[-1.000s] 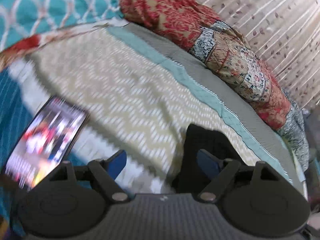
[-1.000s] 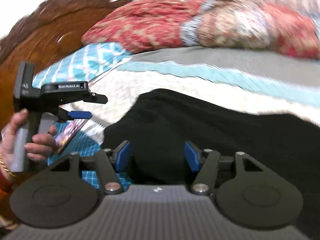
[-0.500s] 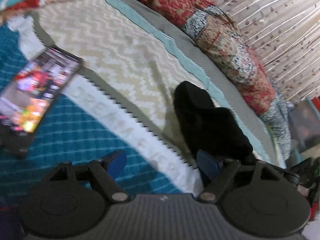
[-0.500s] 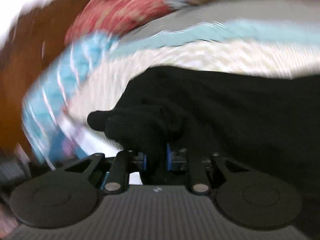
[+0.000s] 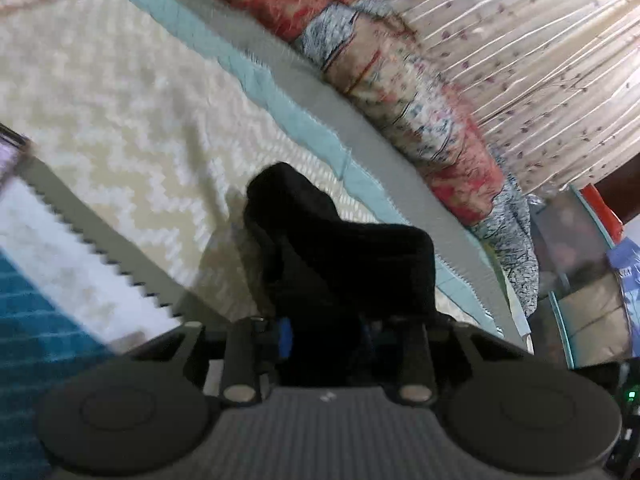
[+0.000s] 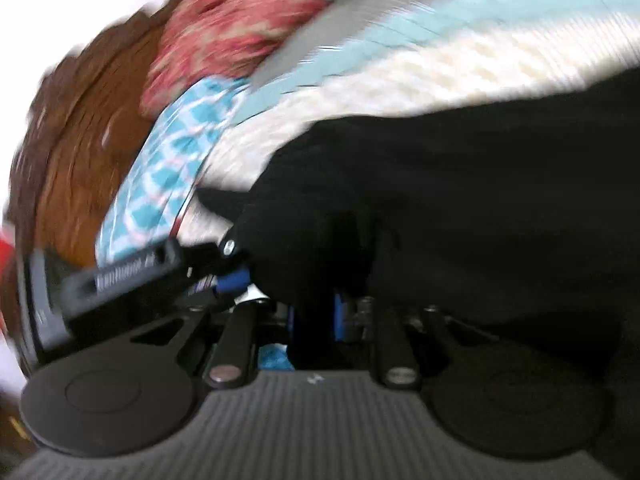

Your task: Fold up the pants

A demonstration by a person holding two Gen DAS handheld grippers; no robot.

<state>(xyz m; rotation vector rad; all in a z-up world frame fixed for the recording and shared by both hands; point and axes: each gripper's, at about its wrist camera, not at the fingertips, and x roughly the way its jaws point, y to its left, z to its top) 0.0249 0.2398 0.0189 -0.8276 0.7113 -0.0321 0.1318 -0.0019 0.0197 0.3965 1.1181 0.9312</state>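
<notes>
Two tools are seen at work on a bed (image 5: 132,128), where a cream zigzag cover is bordered by pale blue and grey bands. Behind the bed, a long red patterned bolster (image 5: 404,92) is laid along a striped curtain (image 5: 540,60) in the left wrist view, while a carved wooden headboard (image 6: 80,152) is shown, blurred, in the right wrist view, with a blue-and-white checked pillow (image 6: 168,168) lying against it.

Spread over the cover are the black pants (image 6: 480,200), by which most of the right wrist view is filled; in the left wrist view one end of them (image 5: 340,256) is lifted into a hump above the cream cover, close to the pale blue band.

That bunched end is gripped by the left tool (image 5: 326,334), whose jaws are closing, narrow, on the dark cloth; only one blue pad (image 5: 285,338) is visible beside it, the other being hidden by the fabric. Cloth is likewise pinched by the right tool (image 6: 314,322), its blue pads (image 6: 339,316) drawn near together with a fold of the pants between them, though the jaws are easing slightly apart. In the right wrist view the left tool (image 6: 236,270) is seen just beside the right one, both meeting at the same bunched edge of the pants.

At the left edge of the left wrist view, a corner of a phone (image 5: 10,152) is barely caught on the bed.
</notes>
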